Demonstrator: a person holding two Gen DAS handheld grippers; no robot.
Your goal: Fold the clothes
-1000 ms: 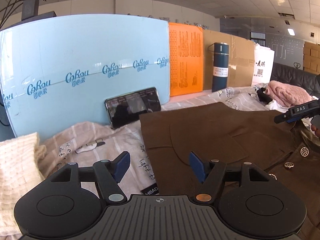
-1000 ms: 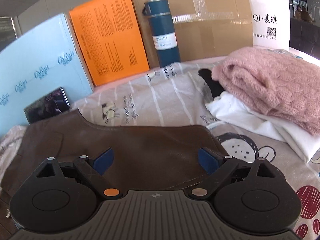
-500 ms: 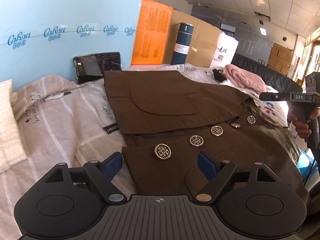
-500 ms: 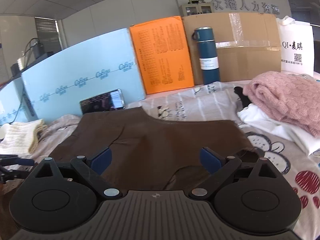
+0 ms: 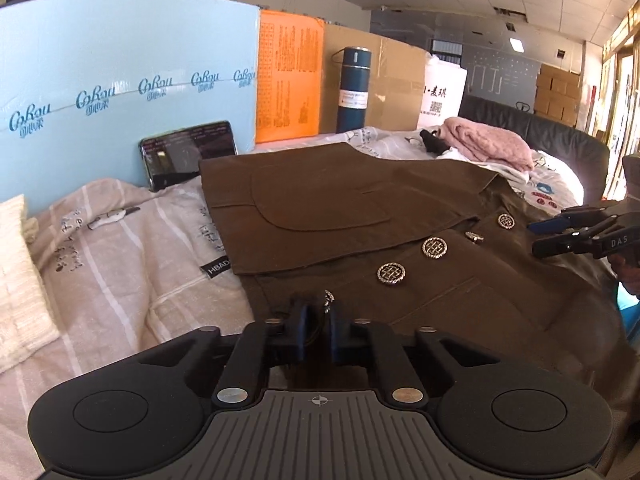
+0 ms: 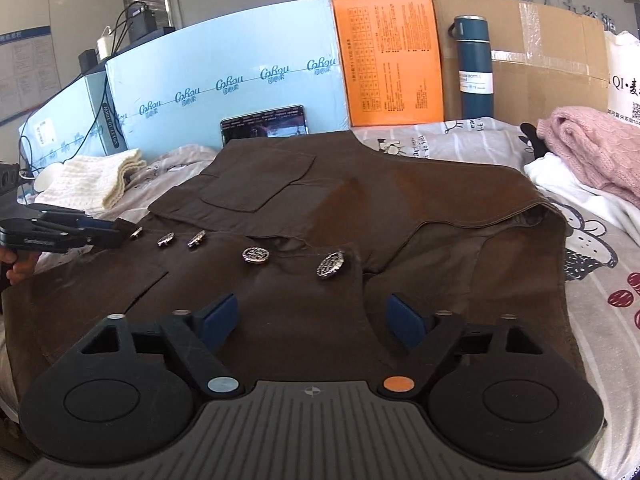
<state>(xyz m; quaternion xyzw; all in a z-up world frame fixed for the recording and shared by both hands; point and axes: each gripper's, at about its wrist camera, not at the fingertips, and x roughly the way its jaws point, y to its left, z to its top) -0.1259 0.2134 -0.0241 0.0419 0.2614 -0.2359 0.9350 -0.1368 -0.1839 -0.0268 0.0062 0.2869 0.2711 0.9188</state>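
Note:
A brown vest (image 5: 360, 216) with a row of round metal buttons (image 5: 434, 246) lies spread on the bed, its far half folded over the near half. It also shows in the right wrist view (image 6: 360, 200). My left gripper (image 5: 318, 326) is shut on the vest's near edge, beside a button. It also shows at the left of the right wrist view (image 6: 104, 232). My right gripper (image 6: 310, 318) is open and empty, low over the vest's near edge by the armhole. It also shows at the right of the left wrist view (image 5: 560, 232).
The bed has a striped printed sheet (image 5: 120, 264). A phone (image 5: 188, 154) leans on a blue foam board (image 5: 120, 80). An orange sheet (image 5: 290, 76), a dark blue flask (image 5: 354, 88) and a cardboard box (image 6: 540, 60) stand behind. A cream knit (image 6: 92, 178) lies left; pink and white clothes (image 6: 592, 152) lie right.
My left gripper has closed on the vest's near edge; it was open half a second ago. Both grippers have drawn back to the near side, and the right one has dropped over the vest.

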